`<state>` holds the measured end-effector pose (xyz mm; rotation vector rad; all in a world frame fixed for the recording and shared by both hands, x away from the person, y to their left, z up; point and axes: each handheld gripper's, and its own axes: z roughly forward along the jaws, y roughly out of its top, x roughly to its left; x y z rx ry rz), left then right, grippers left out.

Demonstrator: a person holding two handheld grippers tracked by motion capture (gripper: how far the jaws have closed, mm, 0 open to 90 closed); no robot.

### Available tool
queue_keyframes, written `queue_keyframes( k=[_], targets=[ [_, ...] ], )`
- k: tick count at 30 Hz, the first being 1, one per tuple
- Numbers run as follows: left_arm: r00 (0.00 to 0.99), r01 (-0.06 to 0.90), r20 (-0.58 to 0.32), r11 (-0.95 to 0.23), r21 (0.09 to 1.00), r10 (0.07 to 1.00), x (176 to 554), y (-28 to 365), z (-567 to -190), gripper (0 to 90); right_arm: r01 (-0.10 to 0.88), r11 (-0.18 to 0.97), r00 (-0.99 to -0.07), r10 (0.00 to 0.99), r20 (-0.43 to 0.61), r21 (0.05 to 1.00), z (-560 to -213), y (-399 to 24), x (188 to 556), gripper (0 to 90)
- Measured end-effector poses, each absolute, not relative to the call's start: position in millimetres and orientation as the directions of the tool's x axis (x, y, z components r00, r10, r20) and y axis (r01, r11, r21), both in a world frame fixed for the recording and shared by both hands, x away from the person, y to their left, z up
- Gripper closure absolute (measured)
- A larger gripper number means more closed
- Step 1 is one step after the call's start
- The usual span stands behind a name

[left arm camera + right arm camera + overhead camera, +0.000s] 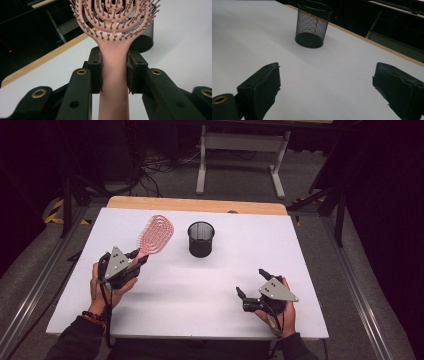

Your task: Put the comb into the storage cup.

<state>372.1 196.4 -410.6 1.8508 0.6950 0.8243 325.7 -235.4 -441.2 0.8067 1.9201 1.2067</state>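
In the high view, one pink plastic hairbrush with looped, bristled head is being held up over the white rectangular surface by the left tongs, which are clenched on its handle; the head is being pointed away from the person, toward the far left of the surface. One black wire-mesh cup is being seen upright just to the right of the brush head, apart from it. The right tongs are being held released near the front right, with nothing between them.

In the left gripper view, the hairbrush is being gripped at the handle by two black pads, one pressed on each side, with the cup partly hidden behind the head.

In the right gripper view, the right tongs are being held wide apart over the bare surface, and the one cup is being seen ahead, well apart.
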Motion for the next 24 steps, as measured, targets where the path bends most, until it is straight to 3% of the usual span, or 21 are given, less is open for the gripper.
queue_keyframes(
  k=[17,24],
  targets=[
    [0.694,0.013,0.242,-0.348,0.937,0.678,360,153,-421,69.4,0.082,0.178,-0.586,0.804,-0.097,0.981,-403,-216,330,7.0],
    [0.738,0.002,0.237,-0.354,0.935,0.632,355,135,-428,69.4,0.092,0.126,-0.678,0.734,-0.03,0.988,-389,-184,337,7.8]
  ],
)
